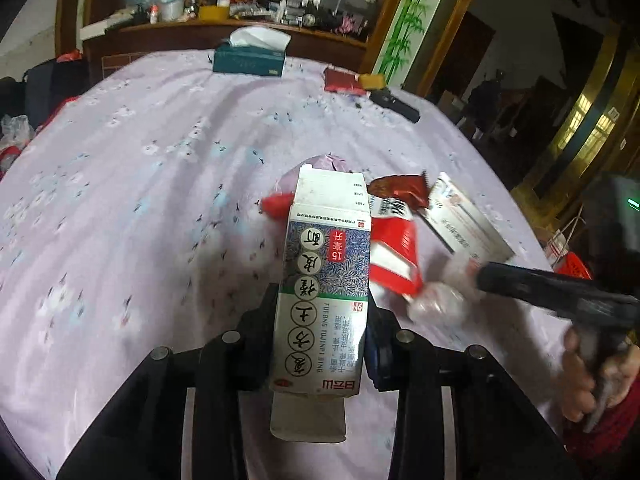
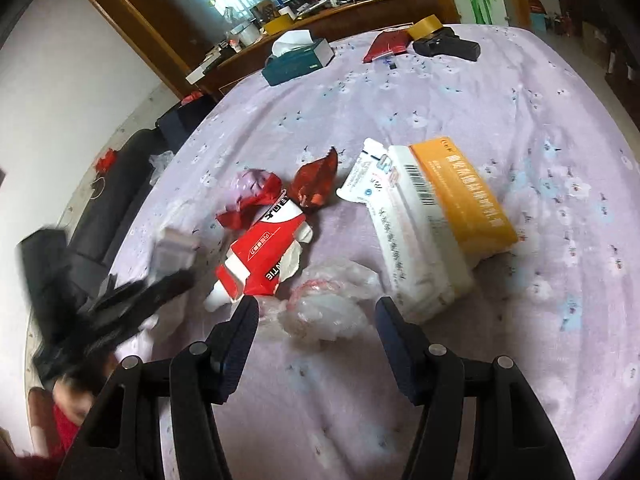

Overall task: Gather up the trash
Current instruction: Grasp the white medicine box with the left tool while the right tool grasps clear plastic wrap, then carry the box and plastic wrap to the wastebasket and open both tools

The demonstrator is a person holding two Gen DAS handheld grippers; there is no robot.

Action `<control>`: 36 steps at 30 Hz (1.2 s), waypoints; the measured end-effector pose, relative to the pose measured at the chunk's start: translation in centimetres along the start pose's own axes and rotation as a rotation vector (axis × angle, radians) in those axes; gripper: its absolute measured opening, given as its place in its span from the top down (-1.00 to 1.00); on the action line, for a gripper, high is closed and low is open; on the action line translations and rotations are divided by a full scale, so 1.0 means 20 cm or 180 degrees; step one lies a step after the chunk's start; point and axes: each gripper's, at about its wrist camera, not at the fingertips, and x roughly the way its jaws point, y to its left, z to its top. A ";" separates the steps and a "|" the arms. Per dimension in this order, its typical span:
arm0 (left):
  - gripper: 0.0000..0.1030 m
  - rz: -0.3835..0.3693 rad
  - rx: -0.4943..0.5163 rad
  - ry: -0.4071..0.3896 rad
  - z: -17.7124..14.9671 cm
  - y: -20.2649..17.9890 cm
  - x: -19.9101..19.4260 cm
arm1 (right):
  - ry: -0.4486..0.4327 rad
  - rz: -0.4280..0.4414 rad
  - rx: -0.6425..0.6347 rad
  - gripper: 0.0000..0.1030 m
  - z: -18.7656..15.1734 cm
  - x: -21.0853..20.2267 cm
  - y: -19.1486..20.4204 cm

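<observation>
My left gripper (image 1: 322, 300) is shut on a tall blue-and-white medicine carton (image 1: 326, 280), held lengthwise between its pads above the lilac tablecloth (image 1: 140, 200). In the right wrist view that gripper is a dark blur at the left with the carton's white end (image 2: 176, 248). My right gripper (image 2: 316, 312) stands open, its tips on either side of a crumpled clear plastic bag (image 2: 328, 304), pads not pressing on it. Beyond lie a red-and-white pack (image 2: 264, 256), a red foil wrapper (image 2: 316, 180), a purple-red wrapper (image 2: 256, 188) and a white-and-orange box (image 2: 432, 220).
At the table's far edge are a teal tissue box (image 2: 300, 58), a red packet (image 2: 386, 46), a tape roll (image 2: 426, 28) and a black device (image 2: 448, 48). A red basket (image 1: 574, 266) sits beyond the right edge. A person's hand (image 1: 588, 376) holds the right gripper.
</observation>
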 end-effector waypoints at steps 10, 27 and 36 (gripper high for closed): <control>0.32 -0.0048 0.0133 -0.0338 -0.19 -0.25 -0.22 | -0.0393 -0.0167 -0.0041 0.47 -0.19 -0.21 0.05; 0.32 -0.0402 0.0765 -0.0318 -0.40 -0.87 -0.27 | -0.1217 -0.0608 0.0233 0.47 -0.72 -0.94 -0.21; 0.32 -0.0891 0.1077 -0.0209 -0.36 -1.22 -0.30 | -0.1565 -0.0842 0.0526 0.46 -0.84 -1.35 -0.40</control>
